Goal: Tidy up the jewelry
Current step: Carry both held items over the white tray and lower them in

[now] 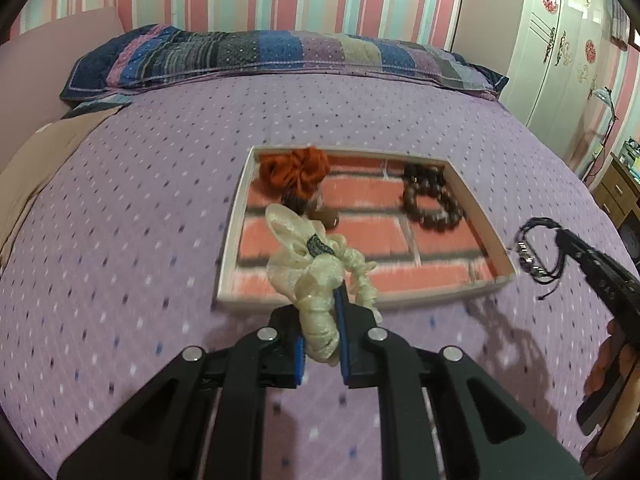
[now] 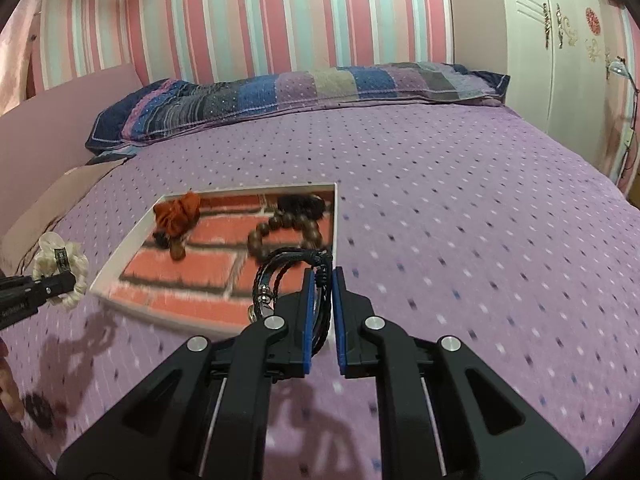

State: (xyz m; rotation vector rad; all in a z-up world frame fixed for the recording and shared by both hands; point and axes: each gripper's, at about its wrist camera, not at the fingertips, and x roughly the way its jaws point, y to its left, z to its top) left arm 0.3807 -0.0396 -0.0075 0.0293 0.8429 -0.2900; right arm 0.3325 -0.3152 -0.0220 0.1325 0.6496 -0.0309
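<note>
Your left gripper [image 1: 320, 312] is pointing steeply down toward the tray [image 1: 228, 240], its blue pads pinching a cream scrunchie [image 1: 316, 276] that is hanging above the tray's near rim at 6 o'clock. Your right gripper [image 2: 322, 280] is tilting down less steeply, its pads pressing on a black braided cord bracelet [image 2: 288, 264] held over the tray's corner at 5 o'clock. In the left wrist view, your right hand [image 1: 612, 360] is wrapping the handle at 3 o'clock. Inside the brick-patterned tray, an orange scrunchie [image 1: 296, 170] is lying at 11 o'clock and a brown bead bracelet [image 1: 430, 204] at 2 o'clock. The tray is resting on a purple bedspread [image 1: 160, 160], a patchwork pillow [image 1: 280, 56] lying at 12 o'clock.
</note>
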